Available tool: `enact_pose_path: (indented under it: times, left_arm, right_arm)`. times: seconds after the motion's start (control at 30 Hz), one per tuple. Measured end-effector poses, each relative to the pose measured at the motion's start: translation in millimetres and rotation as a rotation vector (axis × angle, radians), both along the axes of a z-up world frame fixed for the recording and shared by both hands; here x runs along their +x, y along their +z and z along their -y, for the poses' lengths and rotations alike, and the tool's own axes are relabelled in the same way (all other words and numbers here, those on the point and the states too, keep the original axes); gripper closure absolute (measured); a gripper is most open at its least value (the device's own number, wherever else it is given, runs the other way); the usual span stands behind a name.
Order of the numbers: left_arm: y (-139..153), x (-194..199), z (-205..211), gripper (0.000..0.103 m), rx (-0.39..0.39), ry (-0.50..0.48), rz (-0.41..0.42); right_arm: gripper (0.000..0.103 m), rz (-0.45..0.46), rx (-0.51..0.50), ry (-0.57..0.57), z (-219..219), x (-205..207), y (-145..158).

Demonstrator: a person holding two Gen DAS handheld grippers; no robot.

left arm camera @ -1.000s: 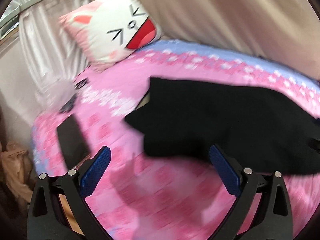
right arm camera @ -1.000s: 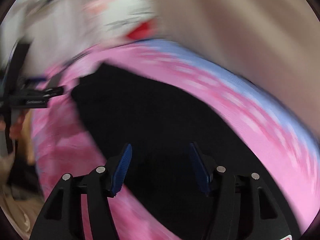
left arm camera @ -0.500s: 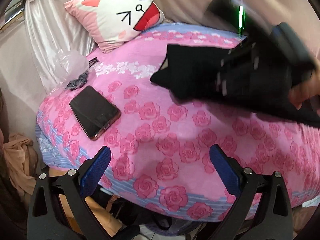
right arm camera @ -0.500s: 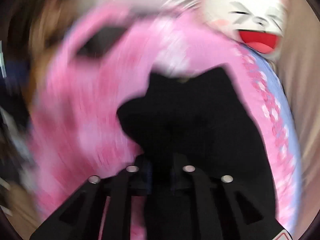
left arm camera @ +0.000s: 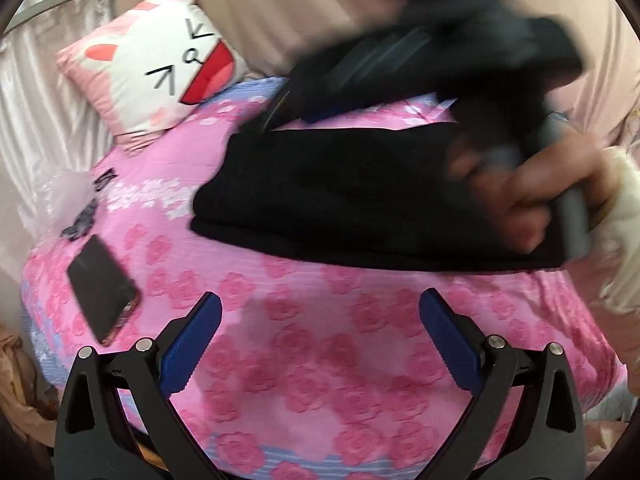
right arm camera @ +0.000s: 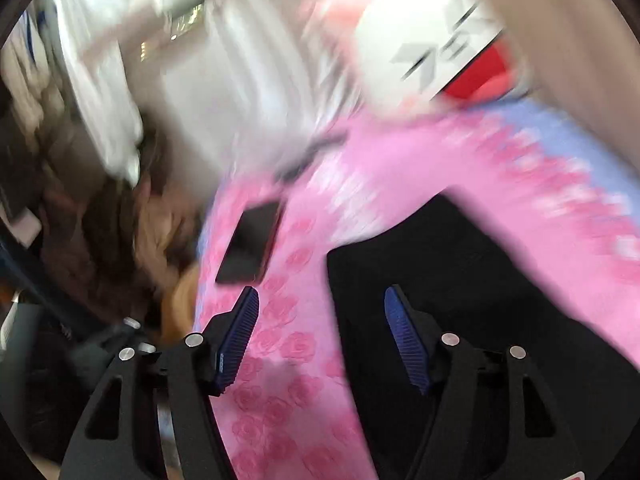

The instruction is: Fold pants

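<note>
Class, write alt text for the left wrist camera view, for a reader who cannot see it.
Folded black pants lie on a pink rose-print bedspread, with the person's right hand and its blurred tongs over their right end. In the foreground the left tongs stand open and empty; a phone and a cartoon-face pillow sit at left.

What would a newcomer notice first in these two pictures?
First comes the folded black pants, lying in the middle of the pink rose-patterned bedspread. Behind them, at the head of the bed, a white cartoon pillow with a wide red mouth leans against the curtain. A dark phone lies near the bed's left edge, and a blurred hand reaches over the pants from the right.
</note>
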State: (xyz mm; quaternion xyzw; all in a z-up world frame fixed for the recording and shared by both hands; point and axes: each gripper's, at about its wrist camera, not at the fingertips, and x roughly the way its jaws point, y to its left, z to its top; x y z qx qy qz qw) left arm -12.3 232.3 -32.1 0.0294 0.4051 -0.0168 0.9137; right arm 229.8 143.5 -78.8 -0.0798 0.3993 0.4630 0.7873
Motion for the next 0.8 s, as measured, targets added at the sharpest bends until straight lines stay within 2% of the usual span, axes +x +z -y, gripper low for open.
enact_pose_path:
  times: [0.07, 0.1, 0.13, 0.17, 0.2, 0.23, 0.3, 0.33, 0.37, 0.4, 0.43, 0.47, 0.53, 0.57, 0.6, 0.63, 0.67, 0.7, 0.8]
  left_arm:
    - [-2.3, 7.1, 12.3, 0.006, -0.001, -0.022, -0.005]
    - [-2.8, 12.3, 21.7, 0.006, 0.008, -0.037, -0.005]
    - [-2.3, 15.7, 29.3, 0.006, 0.019, -0.052, 0.002]
    - [-1.7, 18.5, 37.9, 0.006, 0.028, -0.066, 0.011]
    - [-1.4, 23.5, 48.3, 0.006, 0.038, -0.086, 0.015]
    - [-1.5, 27.7, 56.1, 0.006, 0.041, -0.102, 0.013]
    - [-2.6, 38.5, 74.5, 0.006, 0.040, -0.128, 0.001]
    - [-3.1, 44.0, 83.5, 0.006, 0.038, -0.140, -0.005]
    - [-3.5, 47.6, 88.8, 0.006, 0.037, -0.147, -0.007]
    - [-3.9, 52.8, 98.2, 0.006, 0.036, -0.151, -0.010]
    - [-4.0, 57.8, 107.4, 0.006, 0.034, -0.155, -0.011]
    - [-4.4, 60.7, 114.0, 0.006, 0.033, -0.158, -0.011]
    - [-3.9, 69.0, 133.2, 0.006, 0.044, -0.168, -0.011]
    - [-4.1, 70.1, 140.4, 0.006, 0.052, -0.175, -0.007]
    - [-5.1, 73.6, 149.9, 0.005, 0.065, -0.183, -0.005]
    - [-6.5, 77.2, 155.8, 0.005, 0.072, -0.188, -0.009]
    - [-7.9, 79.5, 163.8, 0.005, 0.072, -0.196, -0.014]
    - [-9.4, 81.9, 172.2, 0.005, 0.067, -0.205, -0.021]
    - [-11.9, 84.9, 193.0, 0.005, 0.080, -0.219, -0.028]
  right_arm:
    - [0.039, 0.092, -0.026, -0.161, 54.1, -2.4, 14.7]
    - [0.039, 0.123, -0.071, -0.240, 70.8, -3.8, 12.6]
    - [0.040, 0.154, -0.146, -0.334, 91.5, -5.1, 4.9]
    - [0.042, 0.151, -0.301, -0.480, 129.4, -8.9, -18.0]
    - [0.046, 0.124, -0.327, -0.548, 151.2, -15.0, -26.5]
    - [0.049, 0.104, -0.307, -0.602, 169.4, -23.7, -27.8]
    - [0.048, 0.089, -0.197, -0.715, 211.7, -48.2, -21.8]
    - [0.046, 0.091, -0.182, -0.792, 234.3, -60.3, -24.5]
    - [0.043, 0.085, -0.234, -0.832, 247.4, -61.1, -32.1]
    - [0.043, 0.082, -0.347, -0.886, 260.3, -63.6, -46.0]
    - [0.043, 0.077, -0.411, -0.918, 266.1, -64.2, -52.5]
    - [0.043, 0.065, -0.426, -0.947, 277.8, -73.3, -56.9]
    - [0.044, 0.054, -0.256, -0.974, 304.4, -102.6, -42.4]
    - [0.043, 0.061, -0.225, -1.009, 318.9, -113.6, -38.9]
    - [0.041, 0.056, -0.244, -1.030, 330.0, -119.3, -43.4]
    - [0.038, 0.028, -0.307, -1.036, 337.4, -116.3, -56.0]
    - [0.043, 0.046, -0.289, -1.019, 348.0, -124.8, -54.8]
    - [0.044, 0.049, -0.277, -1.032, 352.3, -132.8, -48.5]
    - [0.039, 0.119, -0.246, -1.102, 364.8, -156.3, -25.3]
